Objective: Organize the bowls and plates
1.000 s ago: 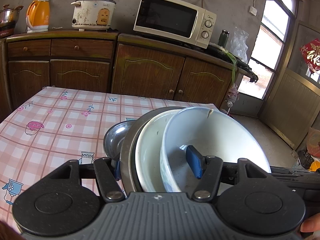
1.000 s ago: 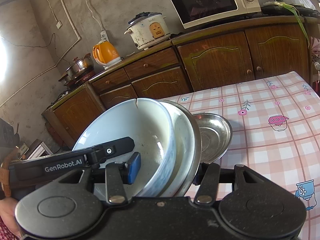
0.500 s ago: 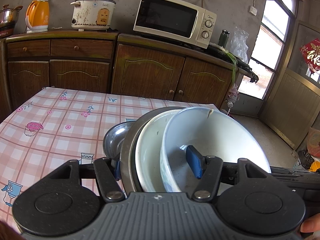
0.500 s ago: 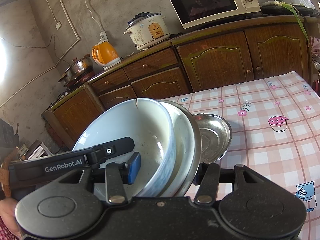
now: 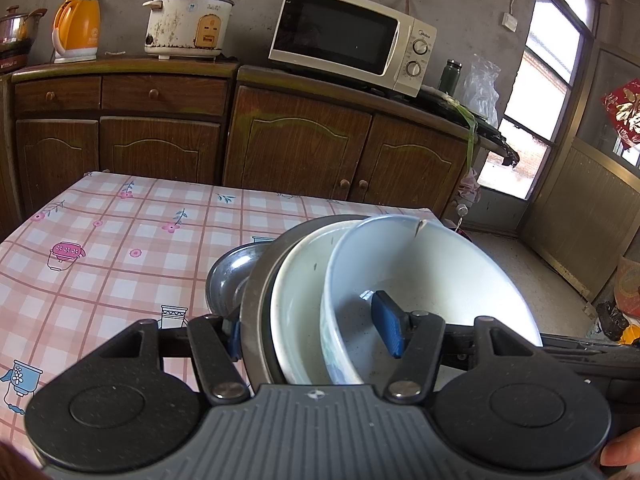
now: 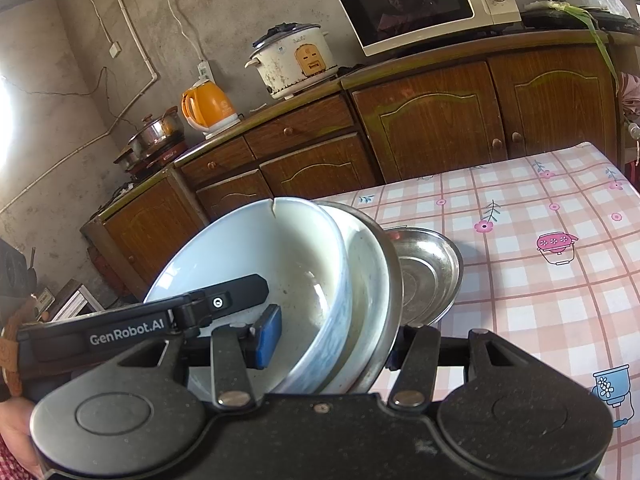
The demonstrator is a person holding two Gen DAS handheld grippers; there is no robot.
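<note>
- A nested stack of dishes is being held on edge over the near end of the table point(image 5: 100, 248): a pale blue bowl point(image 5: 432, 276) with a chipped rim is sitting in a white bowl point(image 5: 296, 304), which is sitting in a steel plate point(image 5: 260, 288).
- The left gripper point(image 5: 312, 334) and the right gripper point(image 6: 328, 340) are both clamping this stack from opposite sides, one blue pad inside the blue bowl, the other behind the plate's back.
- A small steel dish point(image 6: 428, 276) is standing just behind the stack; whether it is touching or resting on the checked cloth cannot be told.
- Judging by this, the gathering is looking largely done: three pieces are already nested, with the dish seemingly left to join and the stack yet to be set down.
- A person's fingers are showing at the frame edges, holding the handles.
- Beyond the table's far edge, wooden cabinets point(image 5: 296, 148) are carrying a microwave point(image 5: 352, 36), a rice cooker point(image 5: 188, 20) and an orange kettle point(image 5: 78, 28).
</note>
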